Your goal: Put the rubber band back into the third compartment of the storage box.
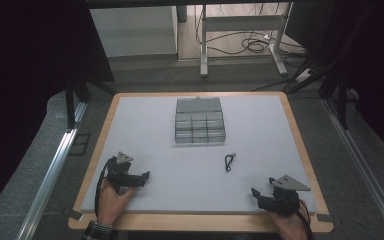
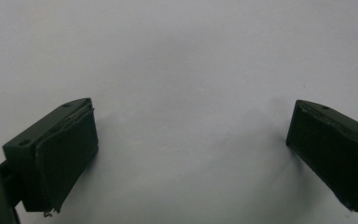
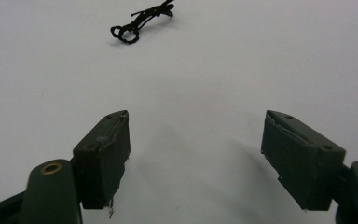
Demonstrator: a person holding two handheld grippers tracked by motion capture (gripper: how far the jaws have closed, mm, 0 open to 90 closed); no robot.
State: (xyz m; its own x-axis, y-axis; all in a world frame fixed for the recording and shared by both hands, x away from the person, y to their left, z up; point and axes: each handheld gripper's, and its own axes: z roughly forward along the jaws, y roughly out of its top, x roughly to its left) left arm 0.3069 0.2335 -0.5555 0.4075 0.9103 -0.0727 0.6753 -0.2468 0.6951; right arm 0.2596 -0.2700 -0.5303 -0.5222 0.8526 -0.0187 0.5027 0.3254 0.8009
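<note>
A thin black cord (image 1: 229,162), knotted into small loops and twisted along its length, lay on the smooth pale grey mat (image 1: 260,135) a little right of centre. In the right gripper view the cord (image 3: 140,21) sat at about 11 o'clock from the jaws, well apart from them. At 12 o'clock on the mat stood a clear plastic box (image 1: 200,121), boxy and split into small compartments, its lid tipped back. A light wooden rim (image 1: 105,120) framed the mat. Nothing lay between the cord and either tool.

The right gripper (image 1: 261,195), at 5 o'clock, had its flat black pads (image 3: 105,154) spread wide with nothing between them, only bare mat. The left gripper (image 1: 142,178), at 7 o'clock, pointed toward 3 o'clock; its jaws stood wide too, with blunt rubbery pads (image 2: 67,156) over bare mat, gripping nothing.
</note>
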